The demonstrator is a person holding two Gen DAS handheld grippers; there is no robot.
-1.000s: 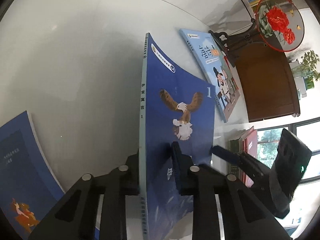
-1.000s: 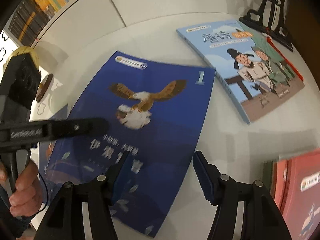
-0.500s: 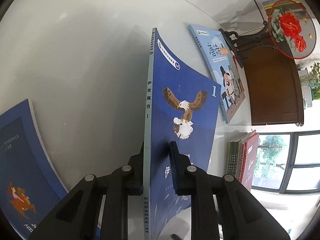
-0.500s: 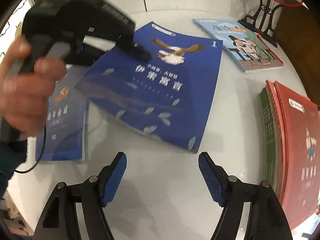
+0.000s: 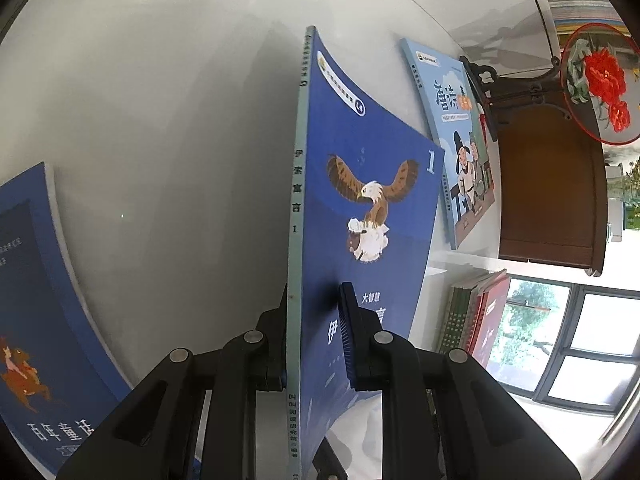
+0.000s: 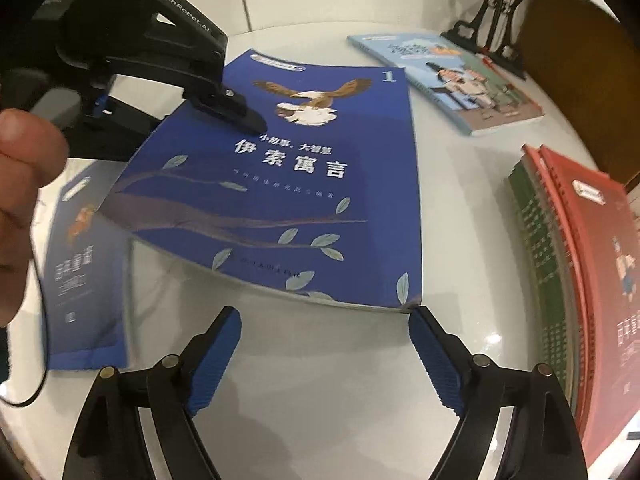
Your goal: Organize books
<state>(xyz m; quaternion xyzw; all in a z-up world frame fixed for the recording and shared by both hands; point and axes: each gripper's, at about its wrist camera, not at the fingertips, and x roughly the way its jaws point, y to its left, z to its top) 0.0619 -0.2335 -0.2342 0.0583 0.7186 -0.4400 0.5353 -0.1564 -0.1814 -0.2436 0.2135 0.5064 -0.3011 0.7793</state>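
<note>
Now the left gripper [image 5: 316, 332] pinches the eagle book [image 5: 360, 216], spine pointing away; right gripper [image 6: 326, 354] spread.

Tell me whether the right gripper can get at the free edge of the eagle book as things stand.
Probably yes. The right gripper is open with nothing between its jaws, and the eagle book, held up by the left gripper, has its near edge raised off the table right ahead.
</note>
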